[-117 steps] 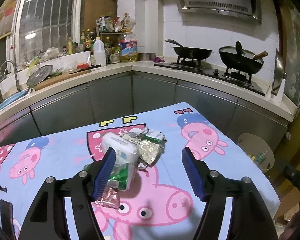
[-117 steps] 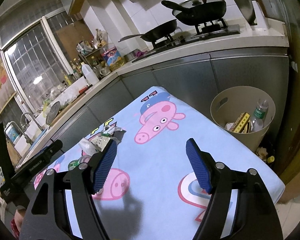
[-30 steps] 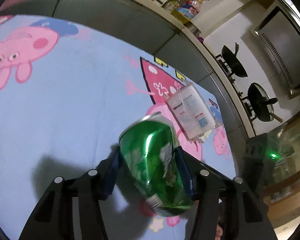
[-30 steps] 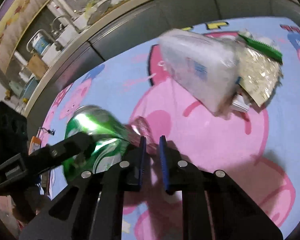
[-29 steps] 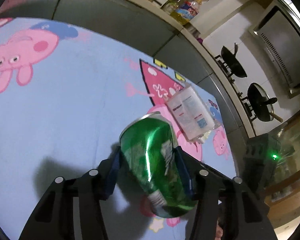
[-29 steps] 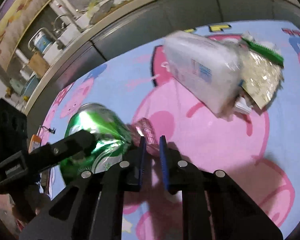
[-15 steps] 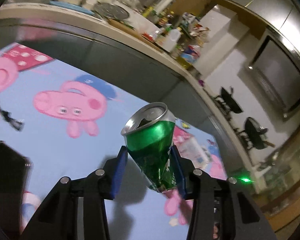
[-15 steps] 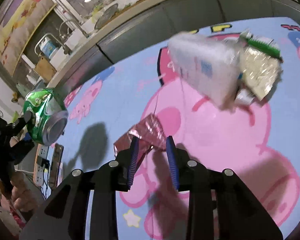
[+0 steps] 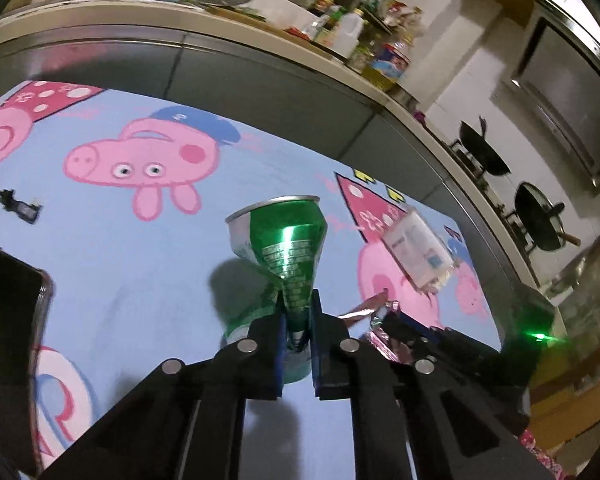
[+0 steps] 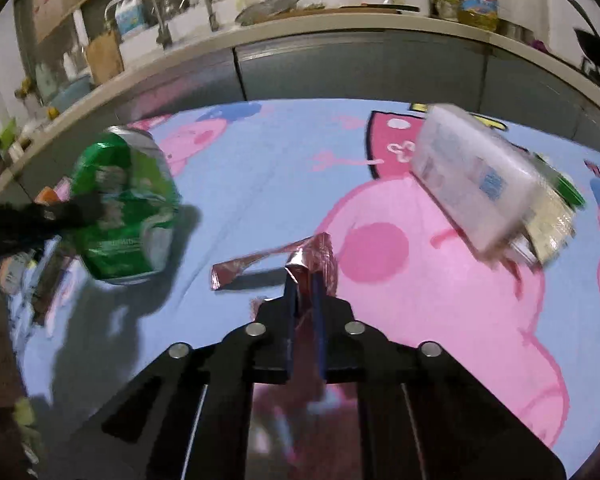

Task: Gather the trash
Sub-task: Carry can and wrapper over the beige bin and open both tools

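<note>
The left tongs (image 9: 297, 316) are clamped on a crushed green aluminium can (image 9: 285, 248), pinched flat at its middle and held above the surface (image 9: 112, 280) with its blue cartoon-pig cloth. The right tongs (image 10: 305, 280) grip a crinkled pink foil wrapper (image 10: 296, 258), lifted just beside the can. A white plastic tissue pack (image 10: 476, 180) lies farther off on the surface.
</note>
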The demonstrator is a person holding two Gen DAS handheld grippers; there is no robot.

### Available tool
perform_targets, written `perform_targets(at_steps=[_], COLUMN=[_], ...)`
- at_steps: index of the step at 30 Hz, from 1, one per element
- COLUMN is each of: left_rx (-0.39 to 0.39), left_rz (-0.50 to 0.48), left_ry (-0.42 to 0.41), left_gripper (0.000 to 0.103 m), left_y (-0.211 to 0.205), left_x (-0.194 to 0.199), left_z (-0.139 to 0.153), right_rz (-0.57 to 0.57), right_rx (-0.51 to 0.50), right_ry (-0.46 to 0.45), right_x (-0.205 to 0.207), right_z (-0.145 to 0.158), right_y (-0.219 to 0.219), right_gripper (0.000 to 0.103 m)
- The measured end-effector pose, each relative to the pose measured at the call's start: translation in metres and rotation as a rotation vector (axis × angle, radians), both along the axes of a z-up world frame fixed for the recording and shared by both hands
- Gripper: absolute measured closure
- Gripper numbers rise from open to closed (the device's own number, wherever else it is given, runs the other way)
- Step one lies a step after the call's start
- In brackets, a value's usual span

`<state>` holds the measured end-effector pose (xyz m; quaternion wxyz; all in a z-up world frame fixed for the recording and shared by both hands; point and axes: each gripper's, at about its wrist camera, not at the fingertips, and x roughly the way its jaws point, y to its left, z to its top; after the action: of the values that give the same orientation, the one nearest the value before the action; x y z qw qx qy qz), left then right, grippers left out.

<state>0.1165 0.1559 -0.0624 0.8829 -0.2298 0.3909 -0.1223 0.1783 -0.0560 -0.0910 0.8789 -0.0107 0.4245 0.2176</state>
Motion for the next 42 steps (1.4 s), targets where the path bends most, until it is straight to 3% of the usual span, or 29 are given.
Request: perform_targets(at_steps=[5, 11, 17, 22, 28, 33, 34, 36, 38, 42], left_rx=[-0.011, -0.009, 0.050, 0.071, 0.089, 0.179, 0.212, 0.284, 0.290, 0.265], left_rz=[-0.075, -0.271, -0.552, -0.772, -0.949, -0.983, -0.976, -0.923, -0.907, -0.865], left_ry=[-0.028, -0.030, -0.015, -0.012, 0.027, 0.040, 0.046, 0.041, 0.028, 0.017], left_gripper=[0.094, 0.094, 0.094, 0.094, 0.094, 0.090, 0.067, 0.042, 0.043, 0.043], left_y=[-0.028, -0.107, -0.240, -0.373, -0.512, -0.594, -0.607, -0.620, -0.620, -0.593], left_x=[-0.002, 0.000, 0.007, 0.019, 0.035, 0.043, 0.046, 0.049, 0.051, 0.051], left_z=[0.013, 0.026, 0.035, 0.050, 0.054, 0.038, 0.032, 0.024, 0.023, 0.028], right_rz=[-0.094, -0.301, -0.545, -0.755, -0.934, -0.962, -0.965, -0.966, -0.963, -0.985], right_rx=[0.082, 0.122, 0.177, 0.254, 0.295, 0.286, 0.282, 0.293, 0.295, 0.339], right_ry=[-0.007, -0.021, -0.040, -0.073, -0.072, -0.042, -0.034, -0.039, -0.063, -0.112], right_x=[-0.030, -0.067, -0.095, -0.121, -0.136, -0.134, -0.132, -0.133, -0.136, -0.151], right_z=[0.013, 0.018, 0.017, 0.018, 0.002, -0.017, -0.019, -0.020, -0.018, -0.012], right_y=[-0.058, -0.154, -0.270, -0.380, -0.481, -0.518, -0.520, -0.523, -0.521, -0.521], right_gripper=[0.096, 0.096, 0.096, 0.096, 0.096, 0.086, 0.073, 0.062, 0.057, 0.057])
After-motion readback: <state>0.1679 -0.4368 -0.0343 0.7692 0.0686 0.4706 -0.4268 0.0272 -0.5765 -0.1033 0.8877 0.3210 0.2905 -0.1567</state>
